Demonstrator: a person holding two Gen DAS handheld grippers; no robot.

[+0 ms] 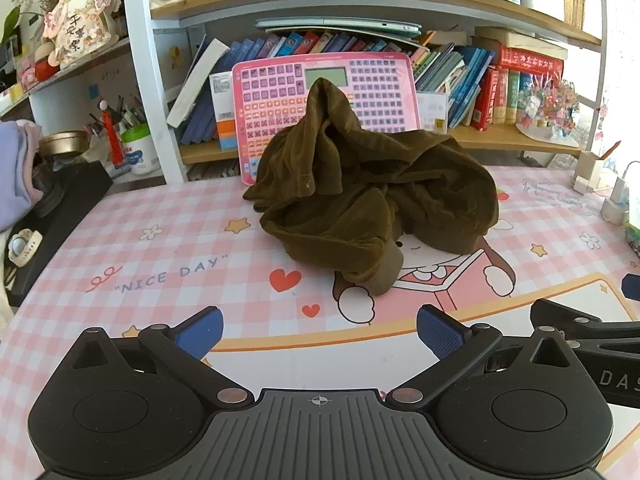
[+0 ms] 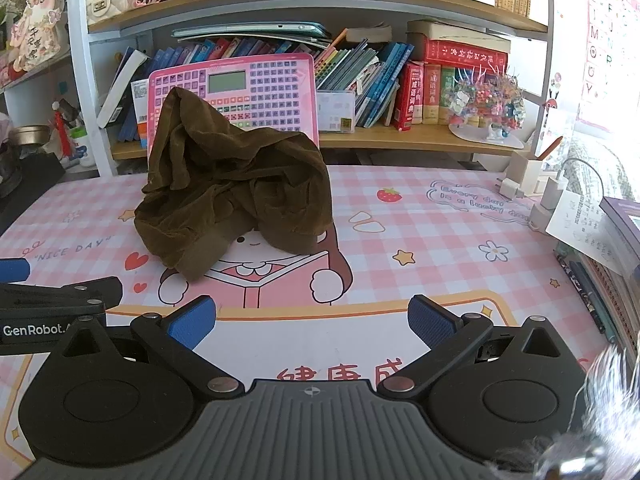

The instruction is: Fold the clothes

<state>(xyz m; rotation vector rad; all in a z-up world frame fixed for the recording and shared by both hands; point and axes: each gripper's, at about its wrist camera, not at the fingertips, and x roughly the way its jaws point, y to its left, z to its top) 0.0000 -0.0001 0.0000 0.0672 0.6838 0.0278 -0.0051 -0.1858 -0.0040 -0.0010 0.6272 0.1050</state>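
One brown garment (image 1: 368, 196) sits in a messy heap on the pink checked bench (image 1: 168, 240), leaning on a pink toy keyboard (image 1: 280, 92). Both tongs, left (image 1: 320, 334) and right (image 2: 312, 322), tip downward near it, spread wide, holding nothing.
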